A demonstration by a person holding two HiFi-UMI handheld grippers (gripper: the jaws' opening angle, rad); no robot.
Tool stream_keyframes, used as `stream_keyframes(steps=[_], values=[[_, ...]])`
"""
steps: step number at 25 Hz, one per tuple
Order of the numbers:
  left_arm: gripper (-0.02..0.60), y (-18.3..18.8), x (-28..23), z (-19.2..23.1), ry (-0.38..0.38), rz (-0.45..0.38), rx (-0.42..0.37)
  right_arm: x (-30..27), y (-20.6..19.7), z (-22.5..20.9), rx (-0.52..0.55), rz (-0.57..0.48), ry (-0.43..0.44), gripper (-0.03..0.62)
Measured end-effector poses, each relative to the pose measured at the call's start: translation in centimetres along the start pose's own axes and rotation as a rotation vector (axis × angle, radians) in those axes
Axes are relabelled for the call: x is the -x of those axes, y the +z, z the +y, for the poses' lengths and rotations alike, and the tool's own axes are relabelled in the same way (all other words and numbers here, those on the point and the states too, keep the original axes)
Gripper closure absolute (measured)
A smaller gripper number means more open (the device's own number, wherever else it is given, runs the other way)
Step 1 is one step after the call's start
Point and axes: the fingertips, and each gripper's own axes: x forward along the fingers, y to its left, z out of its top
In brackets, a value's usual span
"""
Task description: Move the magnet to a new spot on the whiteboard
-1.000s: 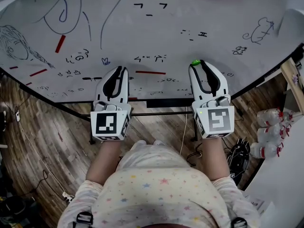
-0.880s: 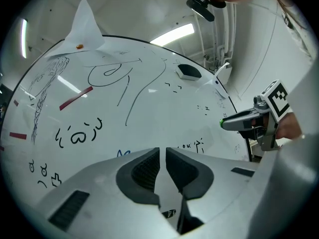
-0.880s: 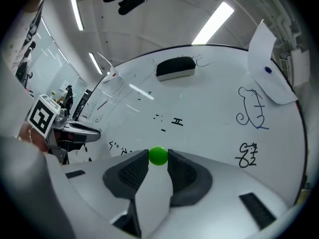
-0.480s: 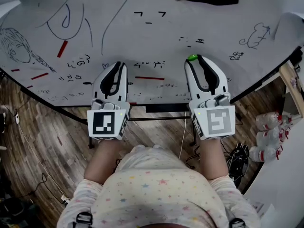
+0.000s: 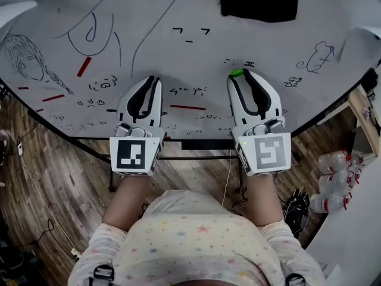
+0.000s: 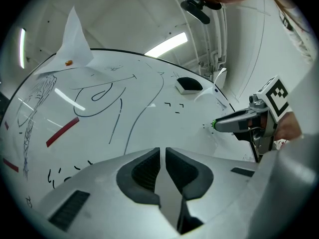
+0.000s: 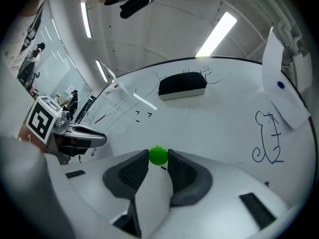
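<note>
The green magnet (image 7: 159, 155) (image 5: 237, 73) sits clamped at the tips of my right gripper (image 7: 159, 159) (image 5: 239, 75), which points at the whiteboard (image 5: 178, 52) just below a few small black marks. My left gripper (image 6: 162, 152) (image 5: 152, 80) is shut with nothing between its pads. It points at the board to the left of the right one, beside a red line (image 5: 187, 107). From the left gripper view I see the right gripper (image 6: 234, 123) with the green magnet at its tip.
A black eraser (image 5: 258, 3) (image 7: 182, 85) clings to the board above the right gripper. A paper sheet (image 7: 285, 91) hangs at the board's right edge, another (image 6: 74, 39) at its upper left. Drawings and red strips (image 5: 84, 67) cover the board. Bottles (image 5: 336, 180) lie on the floor at right.
Both grippers have risen along the whiteboard, the right one carrying the green magnet up toward the small black marks. The eraser shows more fully at the top.
</note>
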Motion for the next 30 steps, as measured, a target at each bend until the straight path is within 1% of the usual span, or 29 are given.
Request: stream_keyframes(steps=[9,17,19,23,30], values=[[0.541,1.2,-0.5,0.1,0.005,-0.031,-0.008,-1.5,1.1,-0.1,0.042,-0.032,-0.012,0.473],[0.541,1.2,-0.5,0.3,0.006,-0.044,-0.002,-2.1,1.0,0.1,0.103,-0.015,-0.037,0.472],[0.541,1.0,-0.4,0.5,0.015,-0.038,0.004,-2.2,1.0,0.2,0.124,-0.019,-0.043,0.472],[0.541,0.6,-0.5,0.3,0.008,-0.041,0.007,-2.2,0.9,0.2,0.146,-0.012,-0.057,0.47],[0.541,0.3,-0.6,0.4,0.019,-0.019,0.013,-2.3,0.7,0.3,0.156,-0.001,-0.078,0.47]])
